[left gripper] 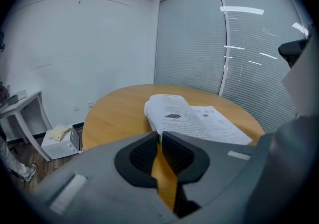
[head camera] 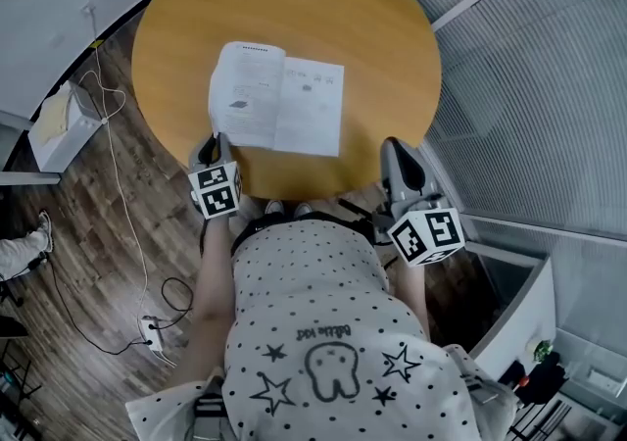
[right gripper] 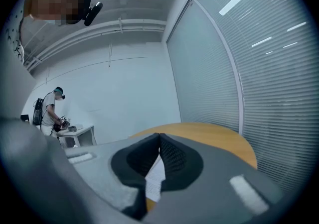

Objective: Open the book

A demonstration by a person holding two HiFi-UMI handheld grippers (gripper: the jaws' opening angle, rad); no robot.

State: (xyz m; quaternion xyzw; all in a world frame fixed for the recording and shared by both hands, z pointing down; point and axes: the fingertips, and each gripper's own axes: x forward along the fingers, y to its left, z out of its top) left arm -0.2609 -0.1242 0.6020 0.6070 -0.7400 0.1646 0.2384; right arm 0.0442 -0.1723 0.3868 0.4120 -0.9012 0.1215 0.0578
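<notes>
The book (head camera: pixel 279 98) lies open on the round wooden desk (head camera: pixel 323 8), on the half nearest me and a little left of the middle. Its near side runs close to the desk's near edge. Two printed pages face up: the left page bulges upward in a curve, and the right page lies flat. My left claw (head camera: pixel 214 142) sits over the near edge of the desk, right at the book's near left corner, tilted down toward it. In the left gripper view its jaws are drawn together with only a thin slit between the tips. I see nothing pinched between them, and the book's corner shows just beyond the tips. I cannot tell whether the tips touch the paper. My right claw (head camera: pixel 394 145) hangs at the near right edge of the desk, apart from the book's near right corner. Its jaws are closed tip to tip and empty, with a strip of white page and some wood showing below the tips. Off the desk's left edge, a white box (head camera: pixel 61 125) stands on the plank floor with a thin cable (head camera: pixel 113 174) trailing past it. Slatted blinds (head camera: pixel 529 86) cover the wall beyond the desk's right edge.
</notes>
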